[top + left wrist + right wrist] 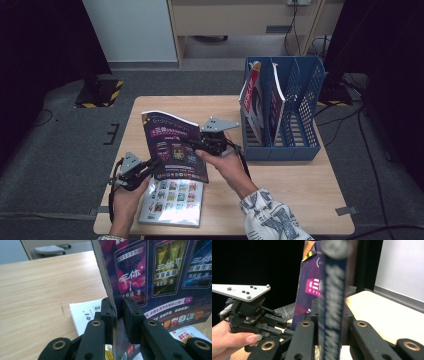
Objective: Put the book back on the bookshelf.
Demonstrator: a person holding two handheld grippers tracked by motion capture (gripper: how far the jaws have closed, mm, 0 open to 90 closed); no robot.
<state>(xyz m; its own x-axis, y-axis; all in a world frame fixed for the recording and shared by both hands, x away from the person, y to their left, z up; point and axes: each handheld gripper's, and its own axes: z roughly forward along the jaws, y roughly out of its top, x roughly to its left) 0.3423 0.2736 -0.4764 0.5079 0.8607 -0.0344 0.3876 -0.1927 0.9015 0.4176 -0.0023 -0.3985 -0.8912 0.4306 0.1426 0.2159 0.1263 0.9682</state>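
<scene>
Above the middle of the desk (150,107), a purple magazine (172,147) is held up off the wood, tilted, with both claws on it. The left claw (152,166) pinches its lower corner at about seven o'clock; in the left gripper view the jaws sit pressed on either side of the cover edge (113,312). The right claw (197,145) grips the opposite long edge at about three o'clock, jaws clamped on the blurred spine (332,315) in the right gripper view.

A second, pale magazine (172,200) lies flat on the desk just beneath, toward six o'clock. The blue file rack (305,115) stands at two o'clock from the held magazine, with other magazines (252,97) already upright in its left slots.

As I read it, the magazine's long axis runs roughly from seven to one o'clock, and the rack lies off its right side. The right hand (227,167) is nearer the rack, so it would likely lead the carry.
</scene>
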